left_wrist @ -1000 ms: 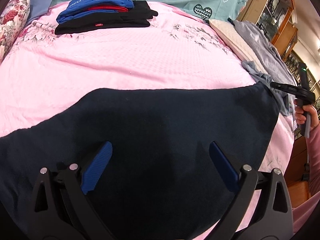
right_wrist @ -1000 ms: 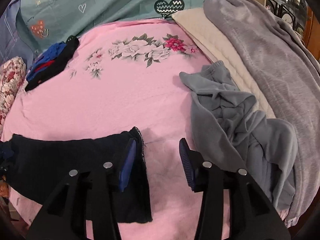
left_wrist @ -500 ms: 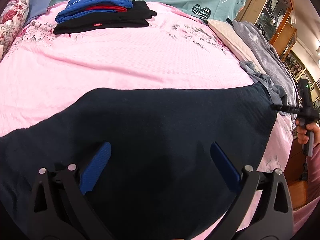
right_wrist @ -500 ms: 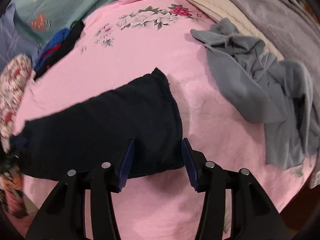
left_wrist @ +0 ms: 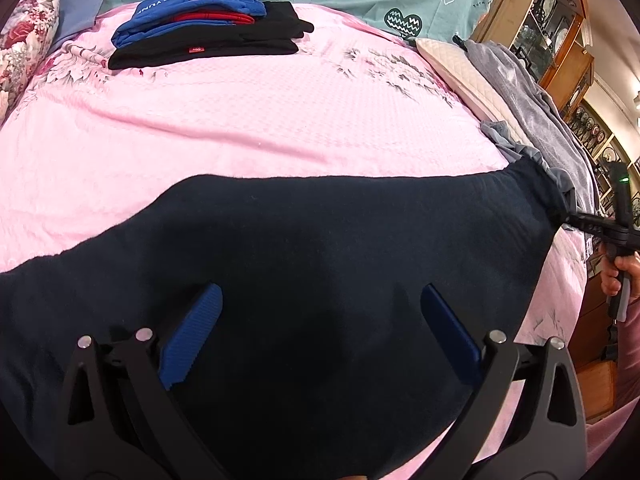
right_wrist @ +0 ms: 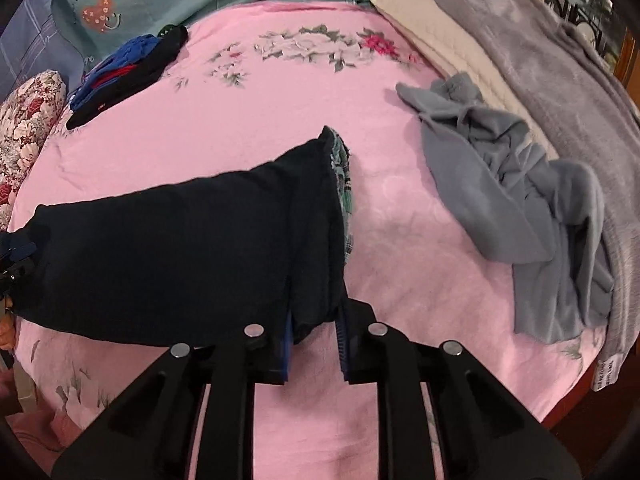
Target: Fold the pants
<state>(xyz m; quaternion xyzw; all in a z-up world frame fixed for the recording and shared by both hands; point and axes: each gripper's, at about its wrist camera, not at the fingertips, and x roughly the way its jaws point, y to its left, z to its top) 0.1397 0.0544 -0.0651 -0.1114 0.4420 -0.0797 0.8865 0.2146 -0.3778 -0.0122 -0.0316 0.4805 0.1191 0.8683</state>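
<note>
My right gripper clamps near-right corner of dark pants, waistband edge with plaid lining turned up. My left gripper gapes wide over pants, pads gripping nothing. Pants lie flat across near part of pink bed. Folded clothes stack far left; grey garment crumpled right.

One navy pants, one gray garment, one folded stack, two grippers.
</note>
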